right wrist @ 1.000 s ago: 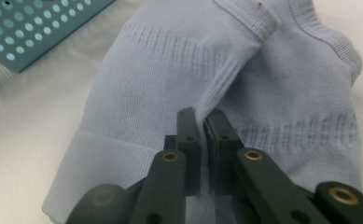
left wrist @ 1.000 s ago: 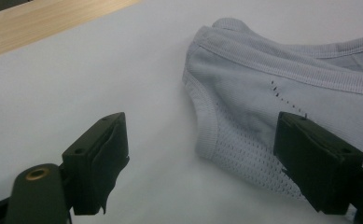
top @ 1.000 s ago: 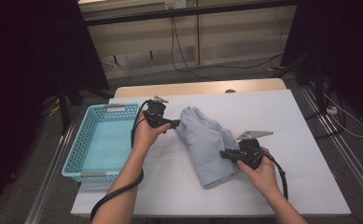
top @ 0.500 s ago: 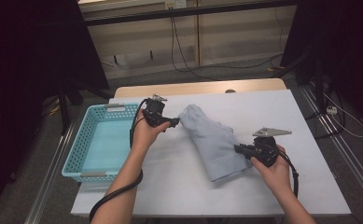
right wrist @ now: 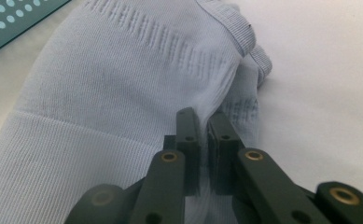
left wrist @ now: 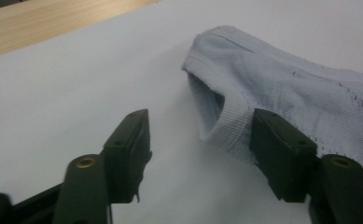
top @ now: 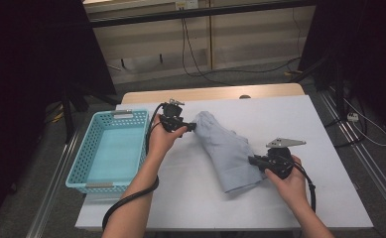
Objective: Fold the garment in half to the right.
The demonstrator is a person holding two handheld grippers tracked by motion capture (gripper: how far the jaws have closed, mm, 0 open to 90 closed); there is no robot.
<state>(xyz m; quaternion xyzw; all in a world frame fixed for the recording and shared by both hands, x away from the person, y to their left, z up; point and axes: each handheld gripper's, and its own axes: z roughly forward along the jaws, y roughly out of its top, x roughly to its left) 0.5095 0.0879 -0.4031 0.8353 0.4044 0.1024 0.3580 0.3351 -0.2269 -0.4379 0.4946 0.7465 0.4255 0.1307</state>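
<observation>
Nearby, blue basket [top: 112, 148] left of garment [top: 227, 153]

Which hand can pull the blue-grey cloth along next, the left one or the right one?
Probably the right. The right gripper is already pinched shut on the cloth. The left gripper has been closing, but its jaws stand apart at the ribbed hem, not pinching it yet.
</observation>
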